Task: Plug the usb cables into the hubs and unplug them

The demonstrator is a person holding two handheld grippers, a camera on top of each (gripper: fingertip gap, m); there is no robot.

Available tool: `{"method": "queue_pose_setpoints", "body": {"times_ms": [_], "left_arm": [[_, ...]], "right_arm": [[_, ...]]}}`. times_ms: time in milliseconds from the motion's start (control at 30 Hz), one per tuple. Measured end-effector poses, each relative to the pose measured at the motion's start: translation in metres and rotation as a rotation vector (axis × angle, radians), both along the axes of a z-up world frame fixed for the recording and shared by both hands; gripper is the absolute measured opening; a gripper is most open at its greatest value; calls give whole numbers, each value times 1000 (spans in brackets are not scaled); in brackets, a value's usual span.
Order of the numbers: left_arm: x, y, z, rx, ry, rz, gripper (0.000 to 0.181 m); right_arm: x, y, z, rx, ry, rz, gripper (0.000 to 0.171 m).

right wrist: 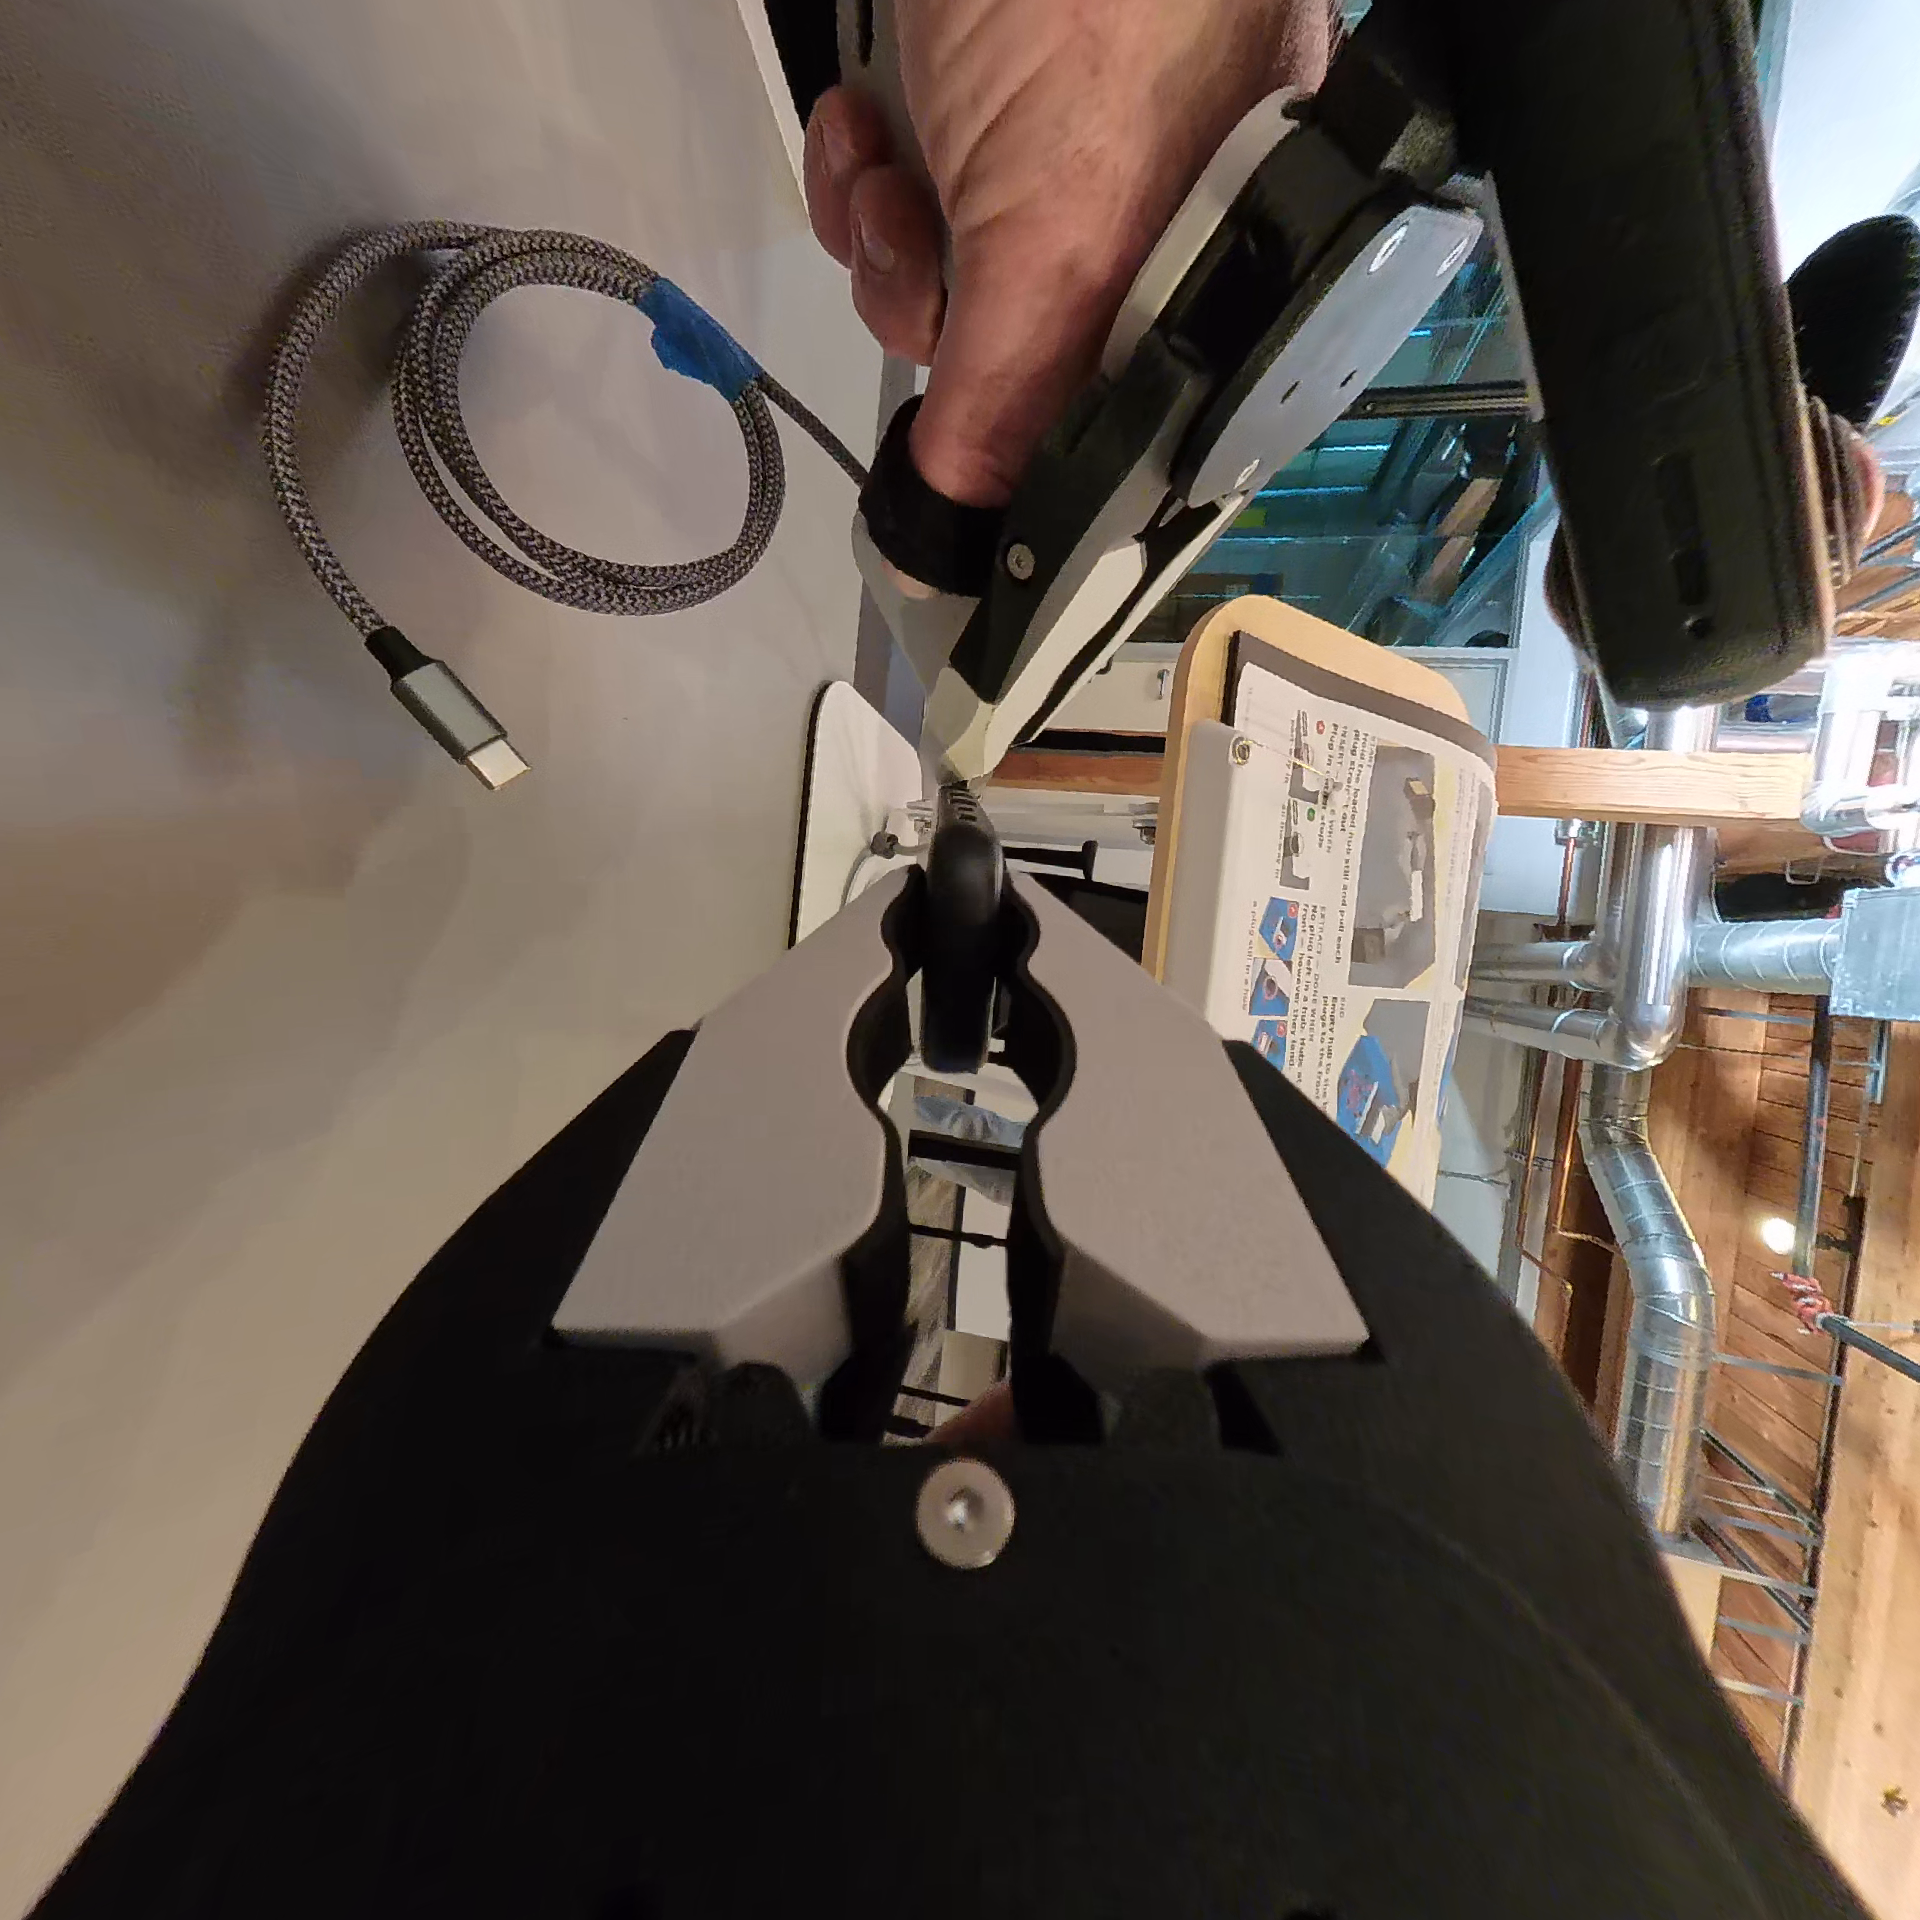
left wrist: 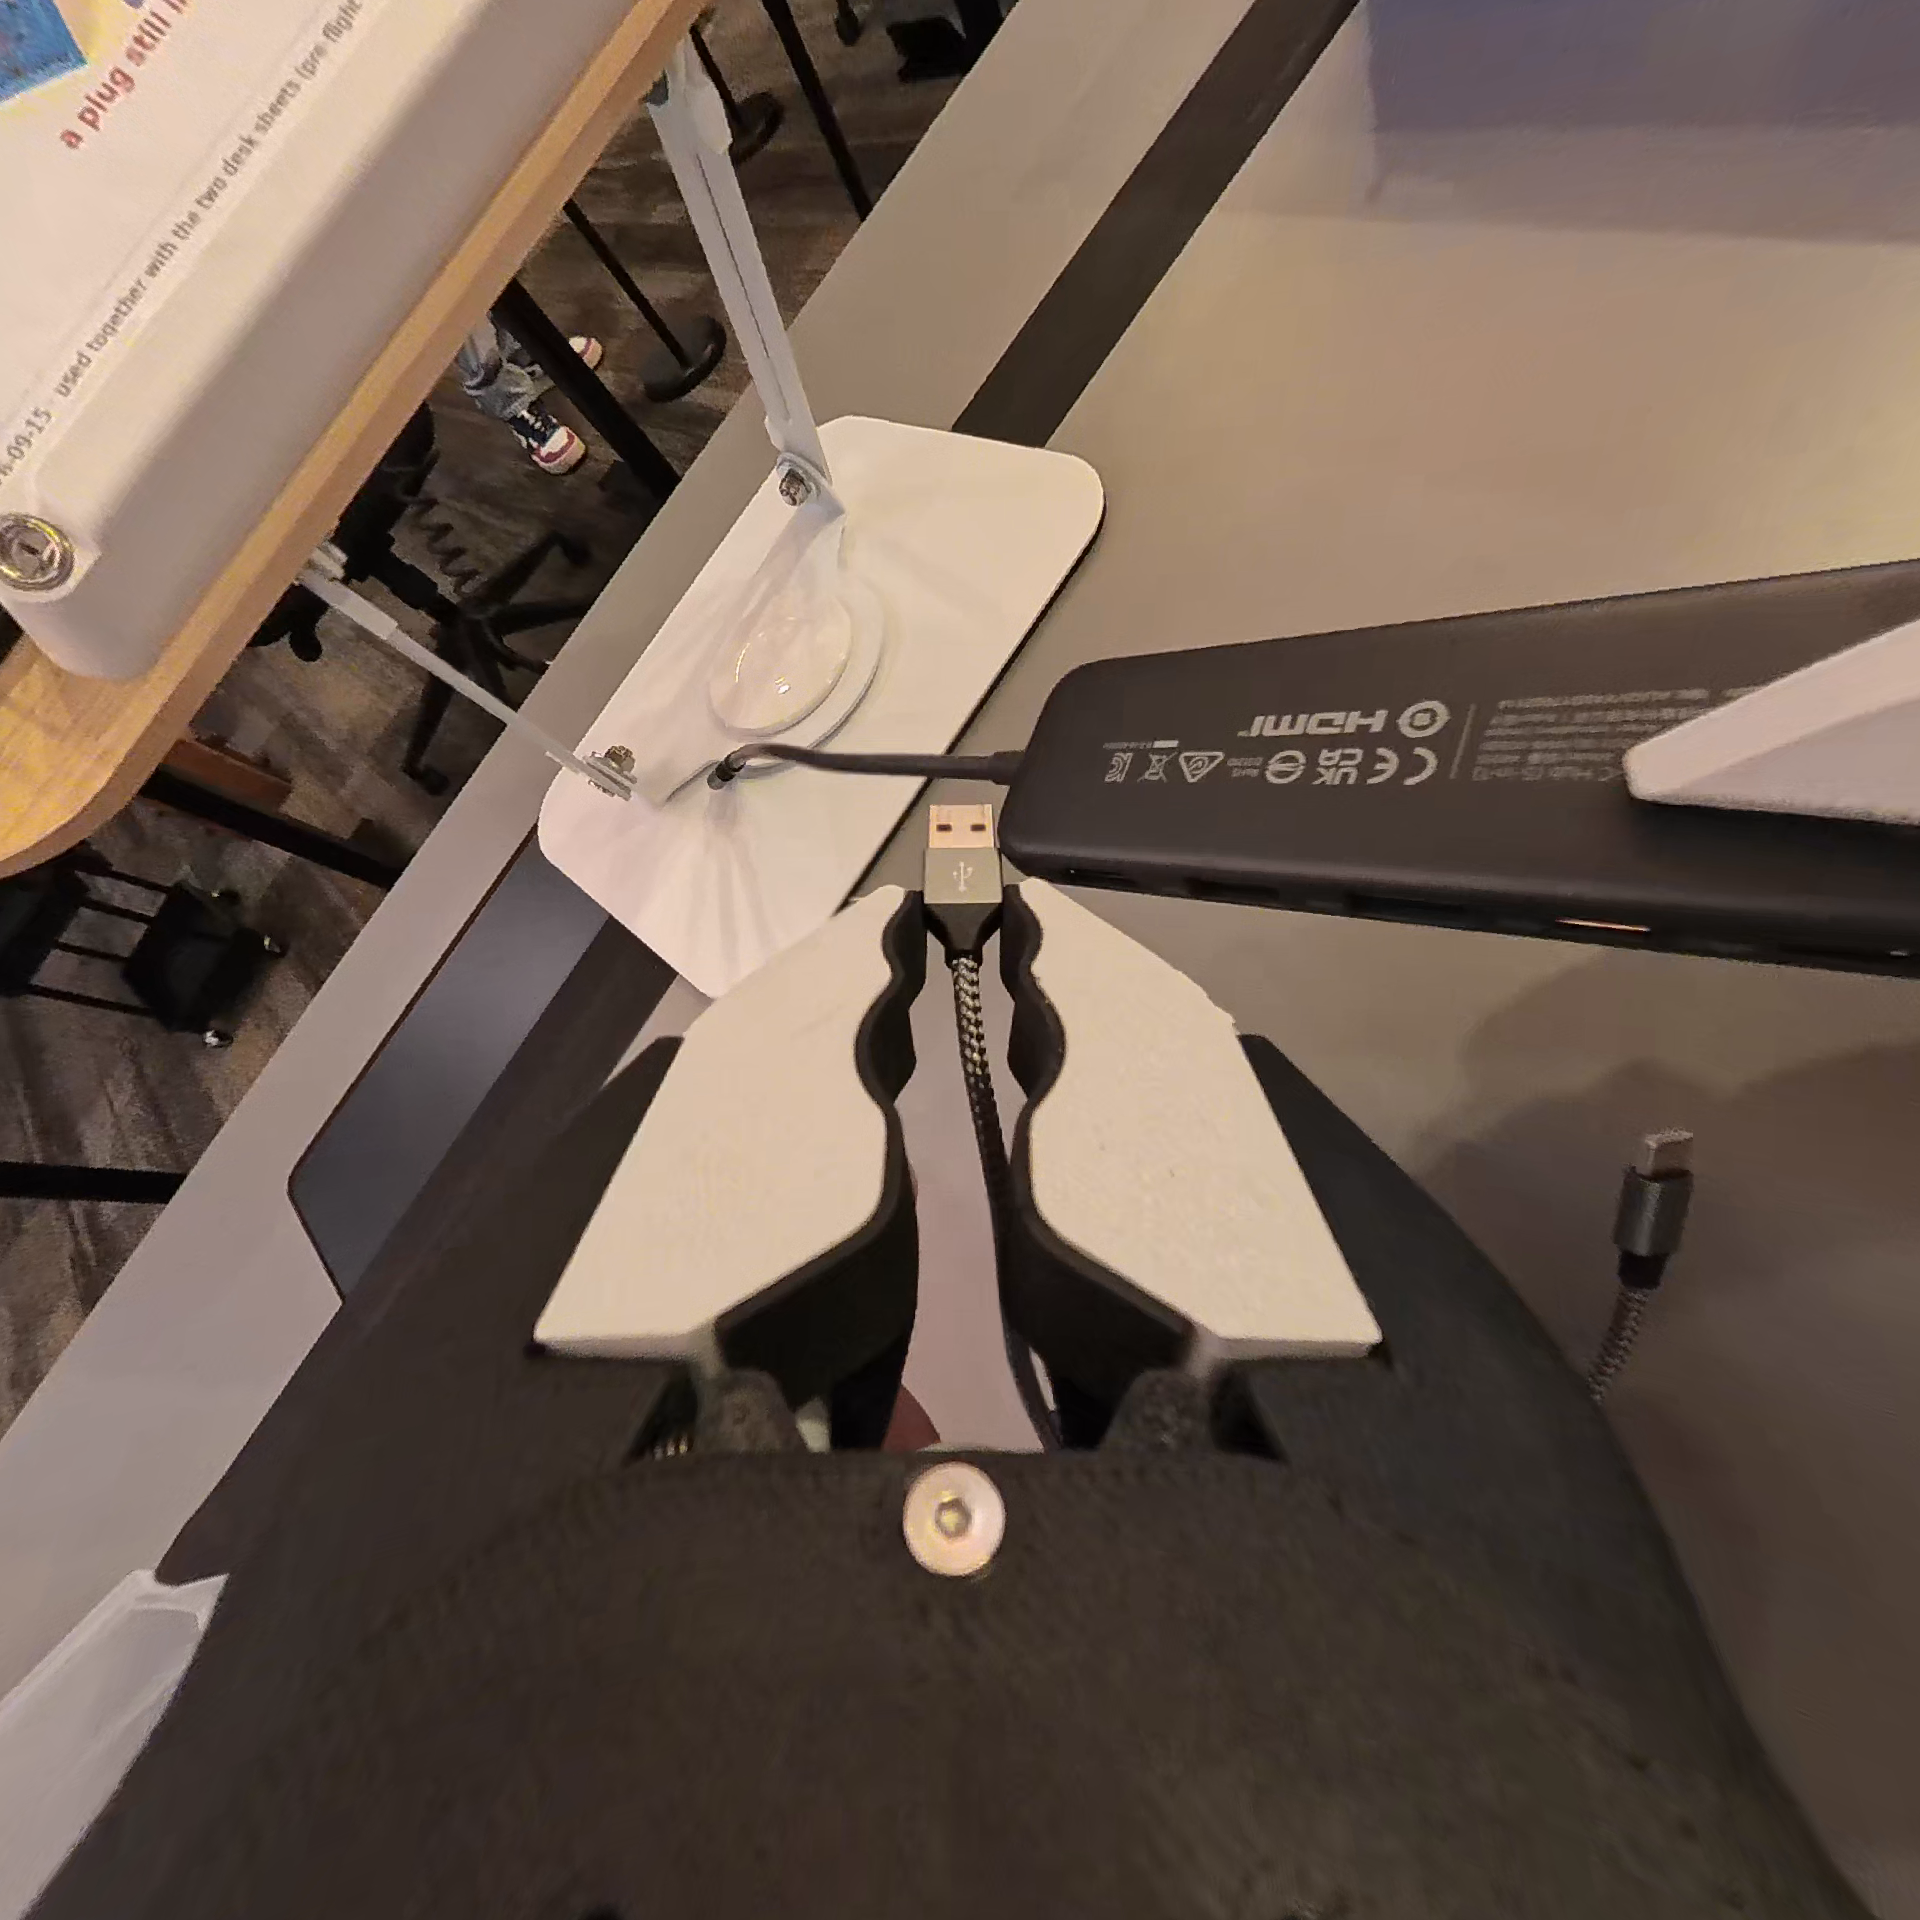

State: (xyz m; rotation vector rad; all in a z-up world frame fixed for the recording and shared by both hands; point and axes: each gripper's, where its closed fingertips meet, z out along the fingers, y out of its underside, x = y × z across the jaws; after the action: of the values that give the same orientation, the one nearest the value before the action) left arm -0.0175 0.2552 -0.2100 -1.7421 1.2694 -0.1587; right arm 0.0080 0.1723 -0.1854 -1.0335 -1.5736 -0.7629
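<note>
The left gripper (left wrist: 961, 914) pinches a braided USB cable (left wrist: 977, 1049) just behind its metal plug (left wrist: 961, 840). The plug points to 12 o'clock, close to the black hub (left wrist: 1455, 774) at 2 o'clock, not plugged in. The right gripper (right wrist: 961, 935) squeezes the hub (right wrist: 961, 956) by its thin edge. A hand (right wrist: 1039, 208) holds the left gripper at 12 o'clock. Another coiled cable (right wrist: 499, 436) lies on the grey table (right wrist: 260, 935) at 10 o'clock.

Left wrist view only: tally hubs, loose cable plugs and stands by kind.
Black rectangular hub: 1
Braided-cable plugs: 2 (silver USB-A plug in left gripper; grey plug on grey table)
White flat stand base: 1
Total: 4
</note>
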Motion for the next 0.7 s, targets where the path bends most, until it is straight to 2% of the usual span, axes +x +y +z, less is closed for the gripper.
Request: {"method": "queue_pose_setpoints", "body": {"times_ms": [167,433,700], "left_arm": [[6,-8,5,4,-14,-47,14],[-13,16,0,0,-34,85,14],[2,1,3,17,-42,-32,14]], "right_arm": [[4,4,-2,-5,15,-12,8],[-1,-5,18,-9,116,56,9],[-4,-15,26,-50,197,143,8]]}}
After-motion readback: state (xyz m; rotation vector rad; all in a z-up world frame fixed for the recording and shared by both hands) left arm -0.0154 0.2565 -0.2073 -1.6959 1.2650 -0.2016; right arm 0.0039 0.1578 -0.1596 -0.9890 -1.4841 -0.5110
